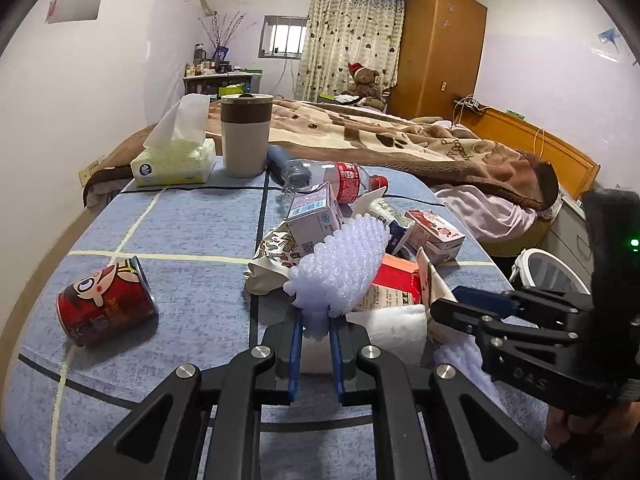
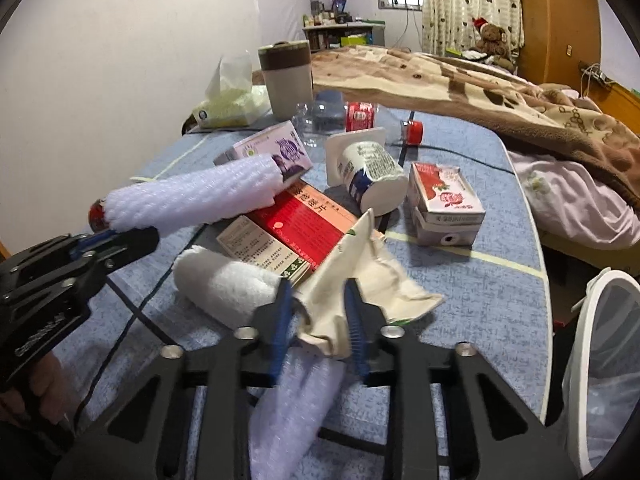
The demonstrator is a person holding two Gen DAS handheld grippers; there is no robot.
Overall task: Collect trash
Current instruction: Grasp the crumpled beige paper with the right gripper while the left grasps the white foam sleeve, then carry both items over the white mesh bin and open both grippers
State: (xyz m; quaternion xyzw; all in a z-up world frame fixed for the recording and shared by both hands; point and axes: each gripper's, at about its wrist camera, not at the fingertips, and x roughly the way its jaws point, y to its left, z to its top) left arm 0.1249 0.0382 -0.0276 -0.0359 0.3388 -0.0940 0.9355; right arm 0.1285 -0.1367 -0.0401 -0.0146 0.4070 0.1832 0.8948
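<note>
Trash lies heaped on a blue checked tabletop (image 1: 192, 232). My left gripper (image 1: 316, 324) is shut on a white foam net sleeve (image 1: 340, 264), which also shows in the right wrist view (image 2: 192, 196). My right gripper (image 2: 318, 304) is shut on a crumpled cream paper wrapper (image 2: 360, 280), held just above the table. Around them lie a red flat box (image 2: 304, 224), a rolled white tissue (image 2: 224, 280), a yogurt cup (image 2: 372, 172), a purple carton (image 2: 276, 148), a pink carton (image 2: 444, 200) and a crushed plastic bottle (image 1: 340, 180). A second foam piece (image 2: 292, 400) lies under the right gripper.
A red can (image 1: 104, 300) lies on its side at the left. A tissue box (image 1: 176, 160) and a grey-brown cup (image 1: 245, 136) stand at the table's far edge. A white-rimmed bin (image 2: 608, 360) stands off the table's right side. A bed with a brown blanket (image 1: 400, 136) lies beyond.
</note>
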